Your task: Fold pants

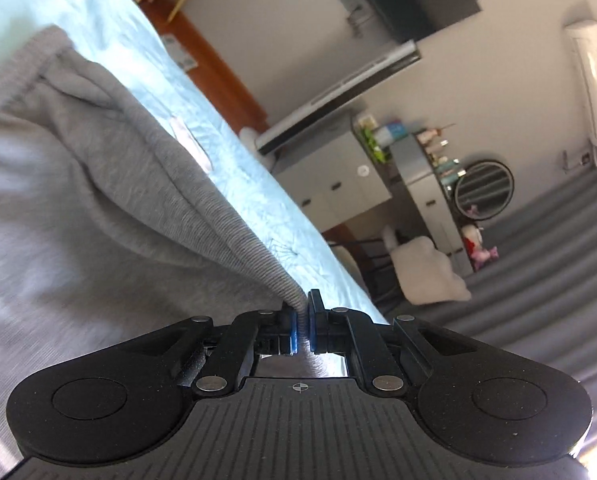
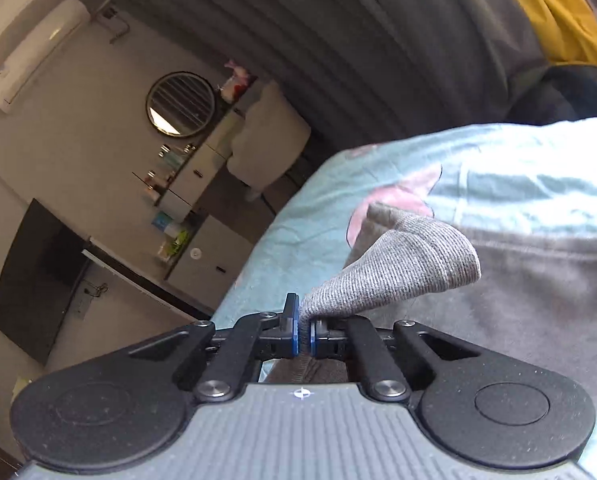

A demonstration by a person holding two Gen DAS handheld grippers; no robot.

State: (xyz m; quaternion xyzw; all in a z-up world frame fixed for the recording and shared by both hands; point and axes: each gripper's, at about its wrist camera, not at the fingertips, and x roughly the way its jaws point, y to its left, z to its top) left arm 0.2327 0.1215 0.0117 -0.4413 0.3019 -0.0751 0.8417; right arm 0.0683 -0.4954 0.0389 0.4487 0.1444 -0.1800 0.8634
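Grey sweatpants (image 1: 78,208) lie on a light blue bedsheet (image 1: 242,184). My left gripper (image 1: 302,328) is shut on the ribbed edge of the pants, which rises taut from the bed to the jaws. In the right wrist view my right gripper (image 2: 304,334) is shut on a ribbed cuff (image 2: 402,268) of the same grey pants (image 2: 538,288), pulled up into a cone above the sheet (image 2: 498,168). The rest of the garment spreads flat behind each grip.
Beyond the bed's edge stand white cabinets (image 1: 338,184), a round mirror (image 1: 484,190), a dark TV (image 2: 38,280), a wall air conditioner (image 1: 594,80) and grey curtains (image 2: 338,32). A person in grey and yellow clothing (image 2: 558,20) is at the far side.
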